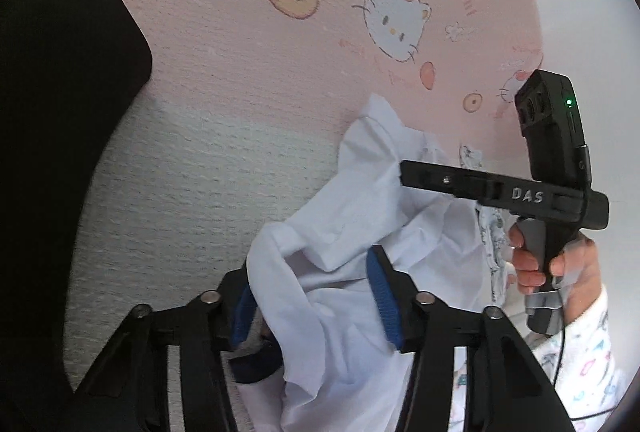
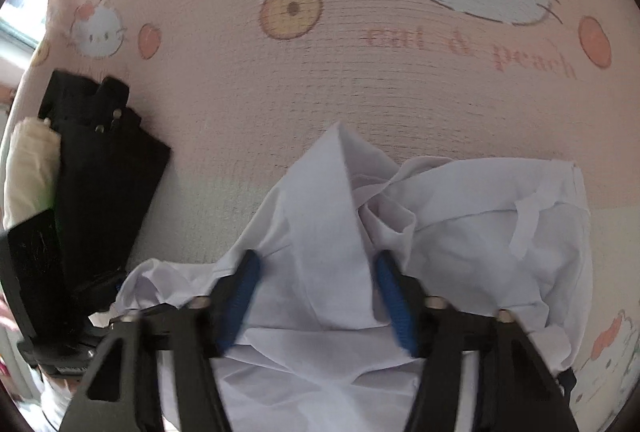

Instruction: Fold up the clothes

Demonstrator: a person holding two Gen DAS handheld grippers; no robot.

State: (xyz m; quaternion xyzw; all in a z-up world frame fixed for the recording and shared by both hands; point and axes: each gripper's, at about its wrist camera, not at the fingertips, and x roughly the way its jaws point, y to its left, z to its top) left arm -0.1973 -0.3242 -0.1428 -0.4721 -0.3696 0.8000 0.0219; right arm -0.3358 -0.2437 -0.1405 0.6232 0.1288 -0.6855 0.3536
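- Left gripper [image 1: 316, 288]: its blue pads [image 1: 385, 296] stand about half apart with a loose fold of the white shirt [image 1: 340, 312] draped between them. The cloth lies against the left pad, but I cannot tell whether either pad truly presses on it.
- Right gripper [image 2: 316, 292]: also about half apart, straddling a raised ridge of the same shirt. Clear gaps show on both sides of the ridge, so nothing is pinched there.
- The shirt sits crumpled in a heap on the pink cartoon-cat bedsheet [image 1: 224, 44], toward its near edge, where the pink print gives way to a pale band.
- The step in hand looks like taking hold of the shirt to spread it flat before any fold.
- To do it well, each gripper should probably close on a single layer at a seam or hem, not on a bunched ridge, or the cloth will stay twisted when lifted.
- The two holds should sit well apart along one edge so the shirt hangs open.
- A folded black garment [image 2: 100, 168] lies near the sheet's left edge; keep the shirt apart from it.
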